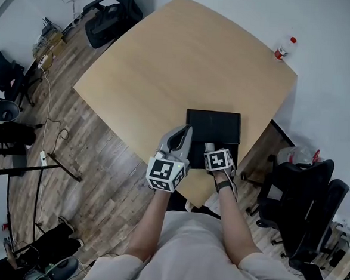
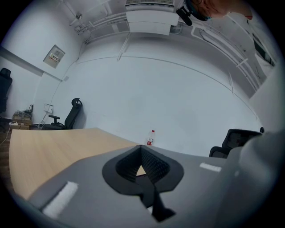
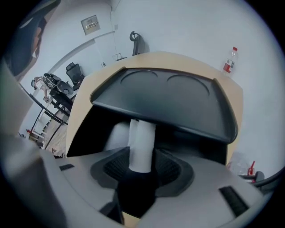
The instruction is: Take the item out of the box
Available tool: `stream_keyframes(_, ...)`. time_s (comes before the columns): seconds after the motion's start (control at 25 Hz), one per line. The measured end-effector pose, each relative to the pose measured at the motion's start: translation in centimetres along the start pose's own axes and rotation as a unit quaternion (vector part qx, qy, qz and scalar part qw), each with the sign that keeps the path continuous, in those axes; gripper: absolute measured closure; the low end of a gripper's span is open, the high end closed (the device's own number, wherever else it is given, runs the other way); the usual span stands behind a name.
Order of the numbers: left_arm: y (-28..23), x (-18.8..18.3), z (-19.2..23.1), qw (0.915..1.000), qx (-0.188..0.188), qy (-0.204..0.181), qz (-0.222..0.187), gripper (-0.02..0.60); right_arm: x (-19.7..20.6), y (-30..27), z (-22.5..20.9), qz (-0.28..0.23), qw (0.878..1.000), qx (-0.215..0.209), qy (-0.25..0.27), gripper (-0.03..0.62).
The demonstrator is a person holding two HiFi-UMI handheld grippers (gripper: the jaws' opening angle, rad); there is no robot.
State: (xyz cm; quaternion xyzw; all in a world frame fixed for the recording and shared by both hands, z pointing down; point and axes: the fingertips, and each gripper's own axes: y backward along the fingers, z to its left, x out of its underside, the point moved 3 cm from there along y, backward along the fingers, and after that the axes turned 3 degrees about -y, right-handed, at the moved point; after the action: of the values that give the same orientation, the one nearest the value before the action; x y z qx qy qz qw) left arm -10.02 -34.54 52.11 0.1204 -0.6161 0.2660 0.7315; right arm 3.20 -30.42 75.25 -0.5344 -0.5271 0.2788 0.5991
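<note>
A black box [image 1: 212, 126] sits at the near edge of the wooden table [image 1: 180, 65]. In the right gripper view its lid [image 3: 164, 100] stands raised over a dark inside. A white tube [image 3: 141, 142] sticks out of that inside, toward the camera. My right gripper [image 3: 141, 156] is at the box's front [image 1: 217, 152], and the tube lies between its pads, which seem to touch both sides of it. My left gripper [image 1: 179, 141] hangs just left of the box. In its own view the left gripper [image 2: 141, 153] is shut and holds nothing.
A small bottle with a red cap [image 1: 281, 51] stands at the table's far right corner. A black office chair [image 1: 306, 193] is close on the right, another chair [image 1: 112, 15] beyond the table's far left. Cables and gear lie on the wooden floor at left.
</note>
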Motion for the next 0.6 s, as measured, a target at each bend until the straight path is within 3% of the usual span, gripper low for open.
stream_keyframes(0.04,0.0,0.0,0.0,1.0000,-0.001,0.003,-0.001,0.575,-0.1,0.0,-0.1,-0.002,1.000,0.000,0.006,0.434)
stream_keyframes(0.08,0.0,0.0,0.0,1.0000,-0.002,0.004,-0.002,0.575,0.0,-0.1,0.0,-0.002,1.000,-0.004,0.009,0.445)
stream_keyframes(0.28,0.2,-0.4,-0.2,1.0000,-0.006,0.006,-0.005,0.575,1.6,0.2,0.7,0.034,0.999,-0.032,0.000,0.454)
stream_keyframes(0.6,1.0,-0.8,-1.0,0.9999,-0.009,0.006,-0.013,0.575,1.0,2.8,0.3,-0.003,0.999,-0.014,0.042,0.457)
